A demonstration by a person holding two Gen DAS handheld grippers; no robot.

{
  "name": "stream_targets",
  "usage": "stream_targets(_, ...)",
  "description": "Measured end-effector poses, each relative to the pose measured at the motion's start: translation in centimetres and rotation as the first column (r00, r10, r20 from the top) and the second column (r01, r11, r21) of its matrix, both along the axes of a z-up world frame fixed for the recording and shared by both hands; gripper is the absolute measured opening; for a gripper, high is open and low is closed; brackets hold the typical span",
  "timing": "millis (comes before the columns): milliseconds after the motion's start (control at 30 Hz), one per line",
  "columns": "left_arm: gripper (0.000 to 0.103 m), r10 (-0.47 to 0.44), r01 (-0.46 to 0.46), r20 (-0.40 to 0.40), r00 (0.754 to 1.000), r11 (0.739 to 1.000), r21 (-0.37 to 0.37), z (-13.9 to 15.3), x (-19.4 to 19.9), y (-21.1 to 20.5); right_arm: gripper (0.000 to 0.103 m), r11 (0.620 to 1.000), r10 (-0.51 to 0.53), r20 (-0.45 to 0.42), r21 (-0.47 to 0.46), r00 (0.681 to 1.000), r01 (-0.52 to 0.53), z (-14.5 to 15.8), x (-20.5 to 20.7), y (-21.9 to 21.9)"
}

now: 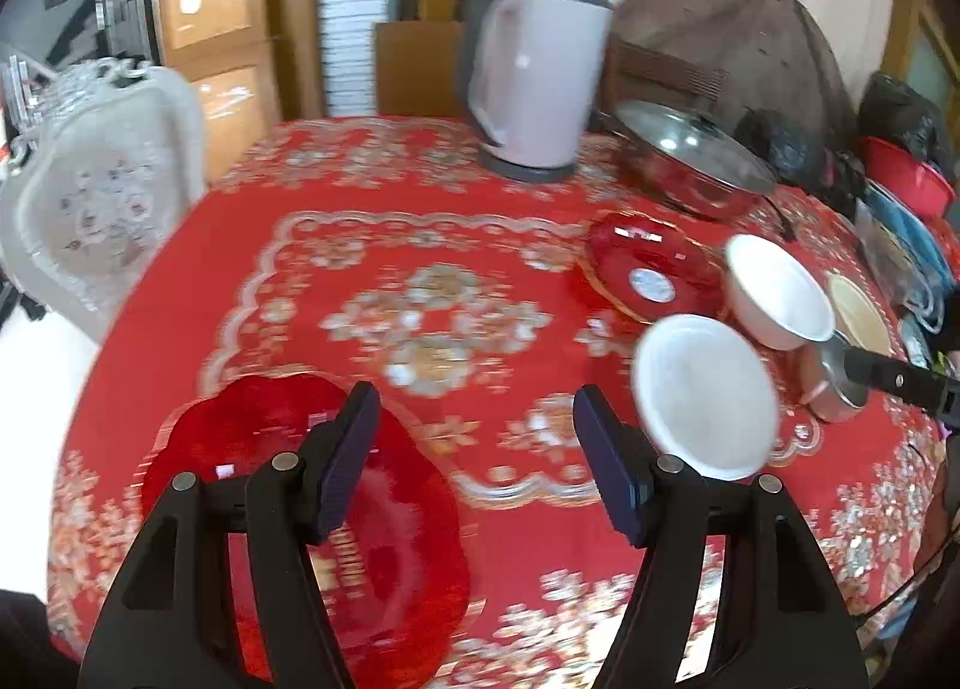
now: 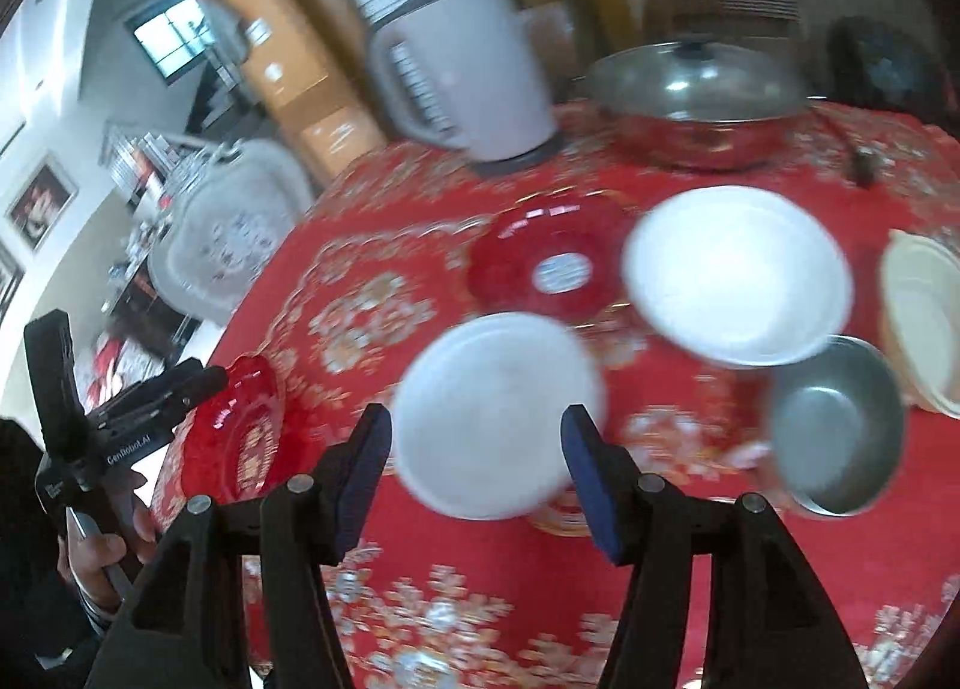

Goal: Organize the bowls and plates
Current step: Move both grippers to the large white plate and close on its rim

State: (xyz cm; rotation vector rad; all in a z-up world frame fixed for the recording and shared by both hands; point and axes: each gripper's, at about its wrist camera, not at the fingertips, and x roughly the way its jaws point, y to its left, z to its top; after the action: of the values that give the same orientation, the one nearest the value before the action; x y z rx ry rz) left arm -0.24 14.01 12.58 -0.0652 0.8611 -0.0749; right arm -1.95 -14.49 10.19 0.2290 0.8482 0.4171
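Observation:
On the red patterned tablecloth (image 1: pixel 372 221) lie a large red glass plate (image 1: pixel 396 545) near the front left, a smaller red plate (image 1: pixel 648 269), a white plate (image 1: pixel 705 395), a white bowl (image 1: pixel 780 293), a small steel bowl (image 2: pixel 837 428) and a cream dish (image 2: pixel 921 317). My left gripper (image 1: pixel 477 461) is open, its left finger over the large red plate (image 2: pixel 231 437). My right gripper (image 2: pixel 477 467) is open, just in front of the white plate (image 2: pixel 498 413). The white bowl (image 2: pixel 738 275) and the smaller red plate (image 2: pixel 546 263) lie beyond it.
A white electric kettle (image 1: pixel 534 83) and a lidded steel pot (image 1: pixel 690 161) stand at the back of the table. A pale upholstered chair (image 1: pixel 102 191) stands at the left. Bags and a red basin (image 1: pixel 906 173) crowd the right edge.

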Motion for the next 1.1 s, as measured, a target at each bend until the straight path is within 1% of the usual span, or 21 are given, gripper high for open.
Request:
stream_targets(133,0.067,-0.048,0.047,-0.040,0.998,0.999,-0.025,-0.3,1.5,-2.7,0.059,0.997,-0.074,0.002,0.025,0.997,0.074,0.3,0.4,-3.4)
stream_targets(233,0.067,-0.082,0.081,-0.049,0.995,0.996,-0.038,0.0,2.7,-4.9,0.059,0.992,-0.121,-0.004,0.045,0.993,0.122,0.5,1.1,-5.7)
stream_targets(433,0.067,-0.147,0.146,-0.083,0.986,0.989,-0.017,0.7,4.9,-10.1,0.059,0.982,-0.182,-0.033,0.046,0.983,0.184,0.2,3.4,-9.0)
stream_targets(600,0.067,-0.183,0.175,-0.131,0.974,0.982,-0.077,0.3,7.8,-14.3,0.059,0.971,-0.227,-0.082,0.058,0.970,0.232,-1.2,5.8,-11.5)
stream_targets(700,0.067,-0.201,0.196,-0.148,0.968,0.979,-0.049,-0.3,9.4,-17.0,0.059,0.967,-0.235,-0.104,0.076,0.966,0.244,-2.1,6.7,-12.8)
stream_targets(800,0.067,-0.215,0.207,-0.206,0.955,0.977,-0.058,-1.7,11.4,-19.1,0.059,0.963,-0.240,-0.121,0.095,0.963,0.251,-2.9,7.5,-13.5)
stream_targets(933,0.067,-0.214,0.205,-0.229,0.950,0.977,-0.061,-2.5,13.6,-20.4,0.059,0.964,-0.223,-0.148,0.112,0.964,0.240,-4.0,8.6,-13.7)
stream_targets(1100,0.067,-0.217,0.197,-0.277,0.936,0.976,-0.098,-3.8,15.9,-21.3,0.059,0.962,-0.211,-0.178,0.137,0.961,0.237,-5.1,9.4,-13.9)
